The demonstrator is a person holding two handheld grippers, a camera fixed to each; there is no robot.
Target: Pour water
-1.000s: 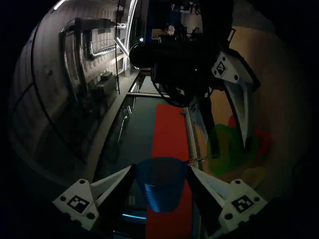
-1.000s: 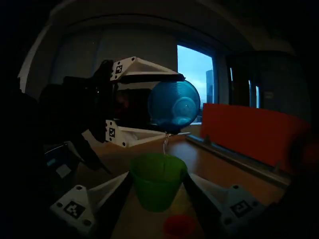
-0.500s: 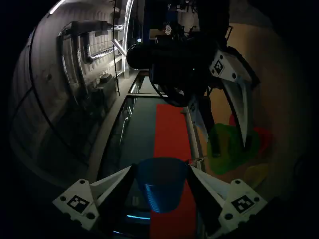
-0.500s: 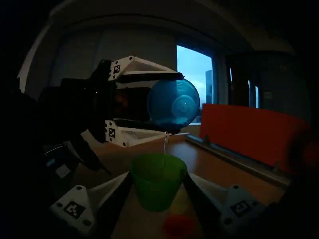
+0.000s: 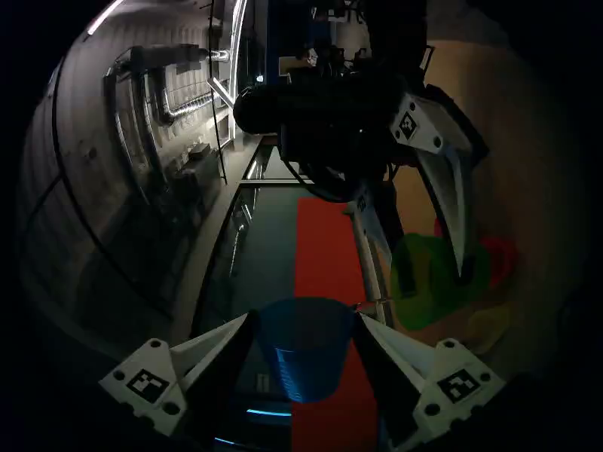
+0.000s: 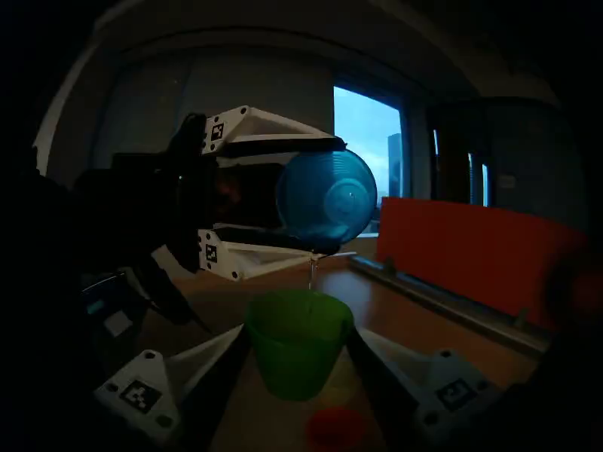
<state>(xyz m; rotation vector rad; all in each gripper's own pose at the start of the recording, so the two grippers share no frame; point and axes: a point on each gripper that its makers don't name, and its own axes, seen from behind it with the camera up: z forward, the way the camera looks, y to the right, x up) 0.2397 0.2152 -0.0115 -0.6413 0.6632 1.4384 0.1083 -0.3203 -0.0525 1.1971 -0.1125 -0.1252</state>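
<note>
The left tool [image 5: 305, 325] is closed on a blue cup [image 5: 305, 361], both fingers pressing its ribbed sides. Its own view is rolled sideways, so that ceiling pipes [image 5: 185, 105] run down the left and a red panel [image 5: 328, 256] stands on end behind the cup. Farther off in that view, the right tool [image 5: 433, 280] reaches in from above, its two white fingers clamped on a green cup [image 5: 422, 282], with a red thing [image 5: 499, 256] just beside it; the stream itself is hard to make out from here. The right gripper view gives what the first cannot. The blue cup lies on its side in the air, its open mouth facing the camera, and a thin thread of water [image 6: 311, 273] falls from its lower rim into the green cup directly beneath. The green cup stands upright between the right tool's fingers, above the brown desk [image 6: 411, 309]. A small red cup [image 6: 335, 429] sits on the desk below it, and a bright window [image 6: 368, 151] shows behind.
</note>
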